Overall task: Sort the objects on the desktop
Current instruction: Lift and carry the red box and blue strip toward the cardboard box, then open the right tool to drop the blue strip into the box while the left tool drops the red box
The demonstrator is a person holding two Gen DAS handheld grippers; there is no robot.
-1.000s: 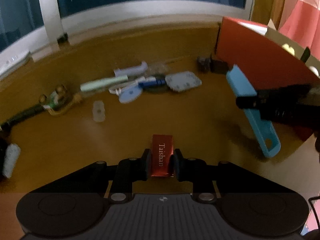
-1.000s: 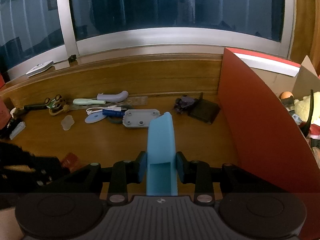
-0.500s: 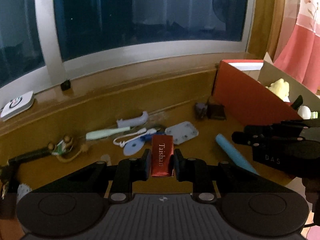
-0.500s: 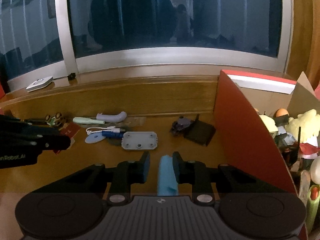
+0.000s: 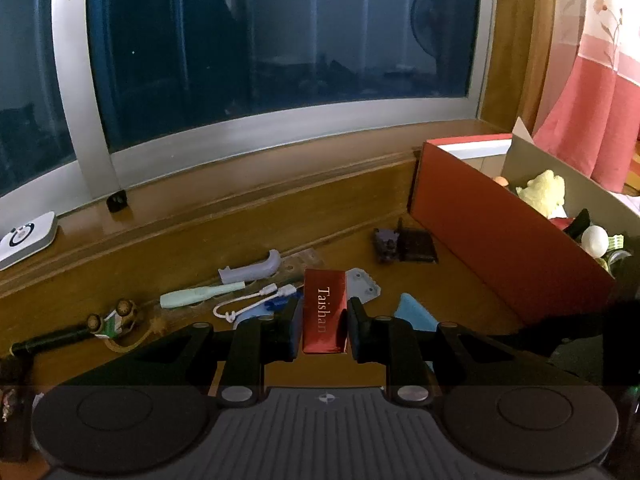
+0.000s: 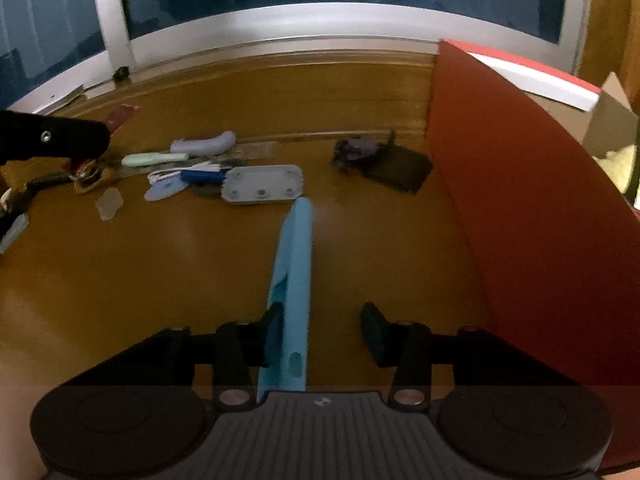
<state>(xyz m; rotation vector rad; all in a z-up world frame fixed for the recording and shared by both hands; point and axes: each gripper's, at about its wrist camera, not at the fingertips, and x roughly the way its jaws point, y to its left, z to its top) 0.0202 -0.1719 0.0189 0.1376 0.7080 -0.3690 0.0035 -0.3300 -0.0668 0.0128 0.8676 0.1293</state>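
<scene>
My left gripper (image 5: 323,328) is shut on a red box (image 5: 324,312) printed "Taishan", held upright above the wooden desk (image 5: 460,304). In the right wrist view that gripper (image 6: 52,142) comes in from the left with the red box (image 6: 122,114) at its tip. My right gripper (image 6: 322,332) is open, its jaws wide apart. A long light-blue scoop (image 6: 296,272) lies between them, resting against the left finger (image 6: 272,332) and clear of the right one. The scoop's tip (image 5: 414,312) peeks out behind the left gripper.
A tall red cardboard box (image 6: 520,200) with toys inside (image 5: 544,192) stands at the right. Near the window ledge lie a grey plate (image 6: 262,190), a mint handle (image 6: 154,159), a lilac handle (image 6: 204,145), a white cable (image 5: 248,300), a black wallet (image 6: 400,168) and a keychain (image 5: 116,320).
My right gripper has opened and let go of the blue scoop, and its view has tilted down toward the desk. The left gripper has risen with the red box still held.
</scene>
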